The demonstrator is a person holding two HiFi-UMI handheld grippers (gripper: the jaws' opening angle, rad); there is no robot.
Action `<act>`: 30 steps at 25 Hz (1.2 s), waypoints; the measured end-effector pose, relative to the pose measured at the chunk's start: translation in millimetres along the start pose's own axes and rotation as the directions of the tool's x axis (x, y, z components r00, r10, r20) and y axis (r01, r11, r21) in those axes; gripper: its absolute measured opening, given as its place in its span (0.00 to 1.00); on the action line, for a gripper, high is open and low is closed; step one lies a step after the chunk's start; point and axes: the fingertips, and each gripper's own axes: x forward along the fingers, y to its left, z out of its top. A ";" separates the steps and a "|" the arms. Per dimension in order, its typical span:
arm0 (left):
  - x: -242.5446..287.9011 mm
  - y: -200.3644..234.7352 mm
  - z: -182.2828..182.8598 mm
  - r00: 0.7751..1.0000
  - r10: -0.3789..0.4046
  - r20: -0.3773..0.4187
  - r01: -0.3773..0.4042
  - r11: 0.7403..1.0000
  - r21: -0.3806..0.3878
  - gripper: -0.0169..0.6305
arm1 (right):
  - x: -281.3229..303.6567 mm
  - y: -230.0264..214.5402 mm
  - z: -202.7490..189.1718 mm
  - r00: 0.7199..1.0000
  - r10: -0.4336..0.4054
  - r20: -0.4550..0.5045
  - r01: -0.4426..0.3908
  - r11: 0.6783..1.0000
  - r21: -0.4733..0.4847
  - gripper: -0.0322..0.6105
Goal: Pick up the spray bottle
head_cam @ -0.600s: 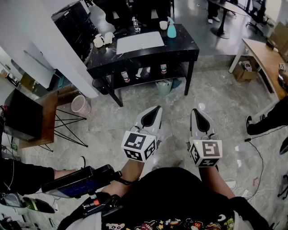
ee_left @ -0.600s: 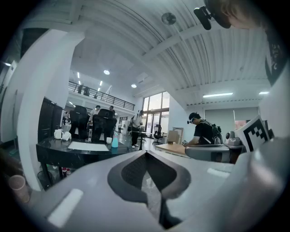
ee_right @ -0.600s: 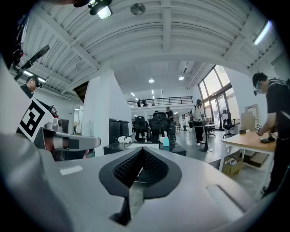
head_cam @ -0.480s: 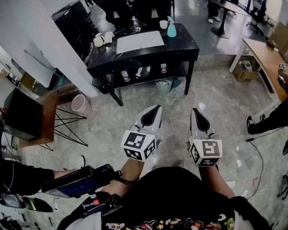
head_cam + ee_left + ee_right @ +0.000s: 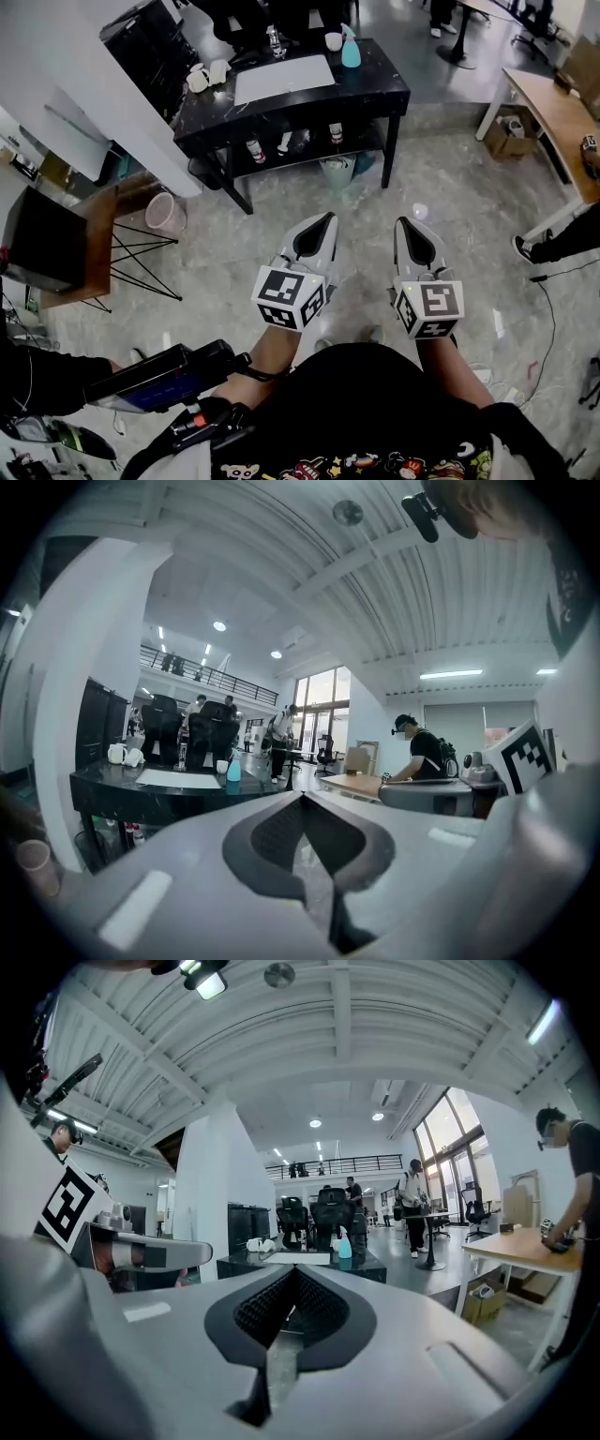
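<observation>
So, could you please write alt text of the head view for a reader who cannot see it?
Seen from above, a person holds the left hand-held gripper and right hand-held gripper, both shut and empty, over a grey floor. Ahead stands a black table carrying a teal spray bottle, a white mat and white cups.

Head view looks steeply down; both gripper views face the distant table [image 5: 380, 84]

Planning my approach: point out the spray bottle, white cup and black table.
spray bottle [image 5: 351, 53], head view, teal body.
white cup [image 5: 333, 41], head view, its side.
black table [image 5: 375, 84], head view, bare top, right end.
</observation>
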 end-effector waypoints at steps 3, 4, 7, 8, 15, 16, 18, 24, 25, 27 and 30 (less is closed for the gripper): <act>16.6 -10.6 -6.1 1.000 -0.003 -0.005 0.003 1.000 -0.004 0.03 | 1.4 -16.3 -5.5 1.000 0.011 0.005 -0.011 1.000 0.013 0.09; 23.6 -14.5 -7.8 1.000 -0.003 -0.006 0.003 1.000 -0.005 0.03 | 2.5 -22.8 -7.3 1.000 0.015 0.006 -0.015 1.000 0.014 0.09; 48.8 -25.5 -10.4 1.000 0.003 -0.007 -0.003 1.000 -0.007 0.03 | 10.1 -45.5 -10.0 0.999 0.037 0.001 -0.037 0.999 0.002 0.09; 57.4 -29.6 -11.1 1.000 0.007 -0.007 -0.007 1.000 -0.009 0.03 | 13.0 -53.6 -10.3 0.999 0.049 0.000 -0.049 0.999 -0.001 0.09; 101.9 -47.6 -14.3 0.999 0.025 -0.026 -0.025 1.000 -0.005 0.03 | 35.6 -98.1 -7.4 0.996 0.094 0.001 -0.094 0.996 0.001 0.09; 106.0 -45.9 -13.6 0.999 0.030 -0.029 -0.030 1.000 -0.005 0.03 | 40.1 -100.8 -7.0 0.995 0.099 0.000 -0.099 0.995 0.004 0.09; 113.0 -38.8 -12.3 0.998 0.046 -0.032 -0.046 0.999 -0.004 0.03 | 50.8 -102.6 -6.8 0.993 0.117 -0.002 -0.117 0.993 0.009 0.09; 140.4 -14.0 -9.5 0.999 0.031 -0.044 -0.032 0.999 -0.010 0.03 | 85.2 -104.6 -6.4 0.992 0.126 -0.018 -0.125 0.992 0.010 0.09; 146.2 -8.4 -8.4 0.999 0.021 -0.045 -0.022 1.000 -0.013 0.03 | 92.2 -105.1 -5.3 0.993 0.119 -0.021 -0.119 0.993 0.009 0.09; 159.4 4.9 -5.5 0.999 -0.005 -0.044 0.004 1.000 -0.020 0.03 | 106.6 -105.9 -3.1 0.994 0.101 -0.031 -0.101 0.995 0.005 0.09; 180.6 29.2 0.5 0.998 -0.049 -0.038 0.048 0.998 -0.028 0.03 | 131.9 -105.6 -1.7 0.997 0.067 -0.050 -0.067 0.998 -0.003 0.09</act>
